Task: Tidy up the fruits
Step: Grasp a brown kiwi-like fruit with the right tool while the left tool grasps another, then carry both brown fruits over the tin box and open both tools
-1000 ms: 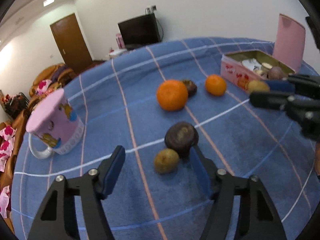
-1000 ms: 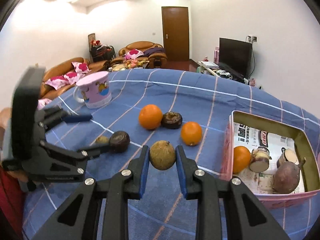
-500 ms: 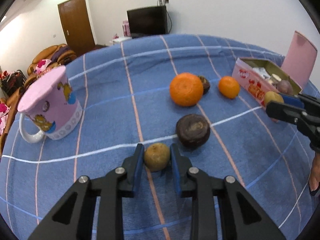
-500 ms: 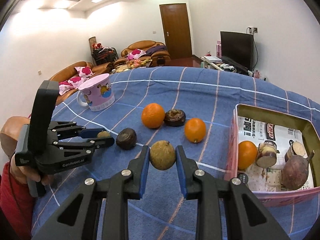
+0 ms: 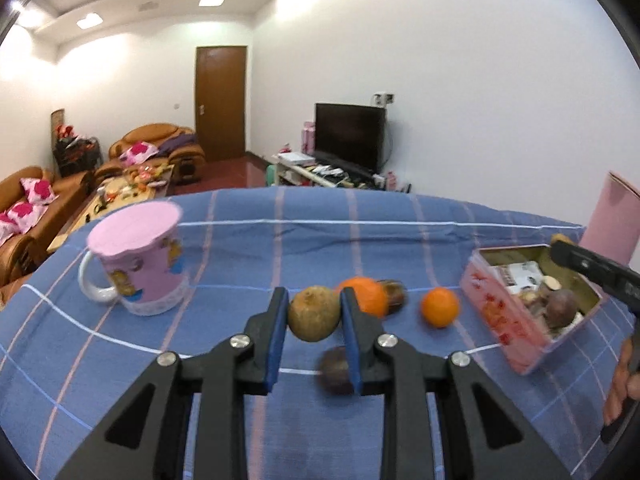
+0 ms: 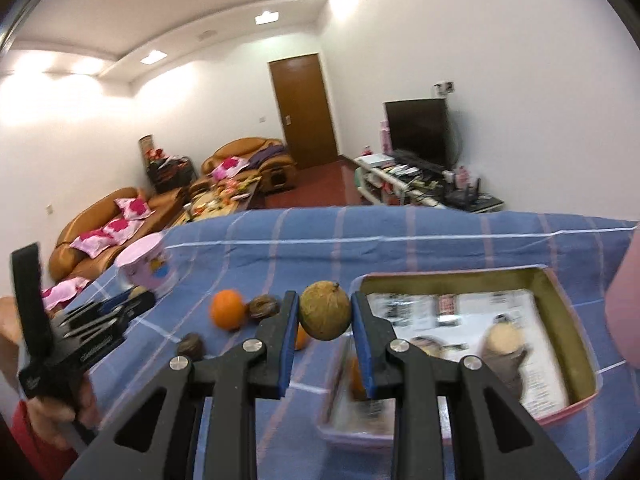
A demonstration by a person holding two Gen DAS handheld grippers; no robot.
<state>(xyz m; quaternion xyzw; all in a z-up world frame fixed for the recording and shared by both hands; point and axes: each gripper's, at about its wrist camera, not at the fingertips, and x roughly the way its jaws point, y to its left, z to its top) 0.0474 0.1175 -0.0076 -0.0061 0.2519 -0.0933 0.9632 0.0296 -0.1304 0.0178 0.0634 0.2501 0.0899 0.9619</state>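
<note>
Between each gripper's jaws, 1 fruit (image 5: 314, 313)

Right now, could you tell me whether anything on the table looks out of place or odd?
Only the pink mug stands out: it sits upside down, rim on the blue tablecloth. Both grippers simply hold brownish fruits; nothing looks spilled or damaged.

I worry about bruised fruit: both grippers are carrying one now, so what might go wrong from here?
1. The right gripper pinches its round fruit only at two sides; it may slip over the tin's rim.
2. The tin already holds fruit, so a drop may hit it.
3. The left gripper, with its fruit, could bump the right.
</note>
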